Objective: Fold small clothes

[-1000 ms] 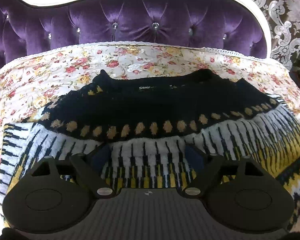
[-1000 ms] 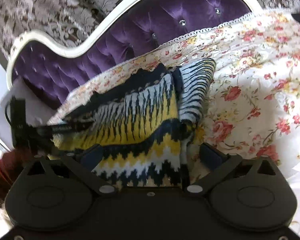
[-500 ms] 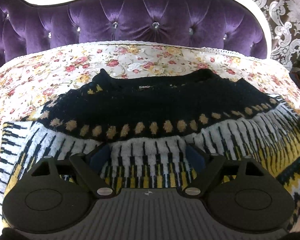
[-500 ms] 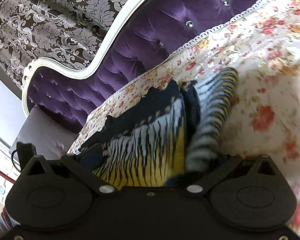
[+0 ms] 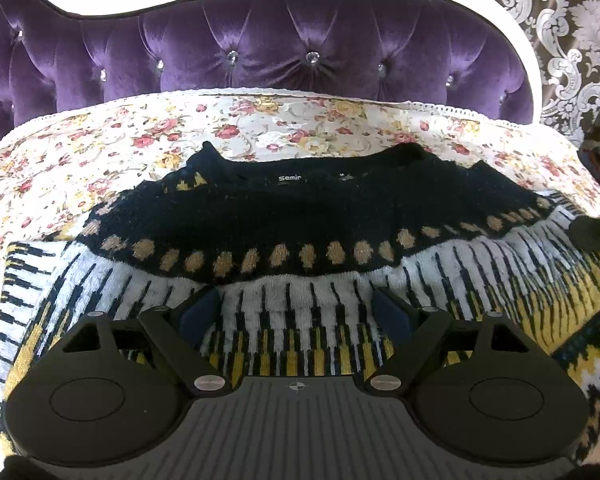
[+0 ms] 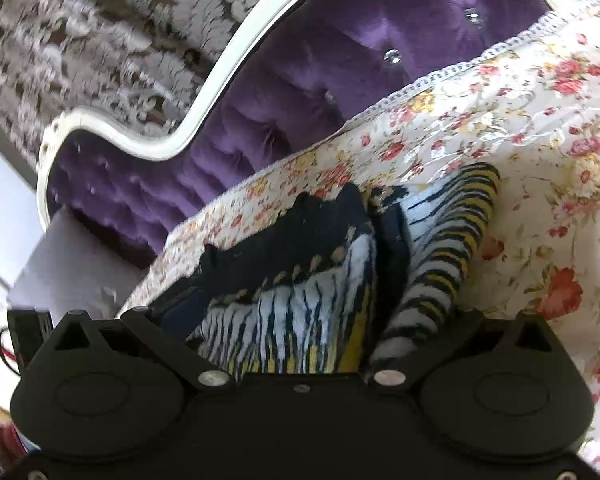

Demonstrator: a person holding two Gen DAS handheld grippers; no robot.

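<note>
We find the sweater (image 5: 300,216), a black, white and yellow patterned knit with a neck label, lying spread on the floral bedspread (image 5: 100,148), collar toward the purple tufted headboard (image 5: 284,44). The left gripper (image 5: 298,314) sits low over the white-and-black striped band of the knit with its fingers spread wide apart; we see the fabric lying flat between them, not pinched.

From the right wrist view, the right gripper (image 6: 296,320) is at the garment's side edge. One sleeve (image 6: 440,256) lies folded alongside the body. Its left finger (image 6: 180,312) shows against the knit; the other finger is hidden behind bunched fabric, so we cannot tell whether this gripper is clamping the sweater. Patterned wallpaper (image 6: 100,40) stands behind the headboard.
</note>
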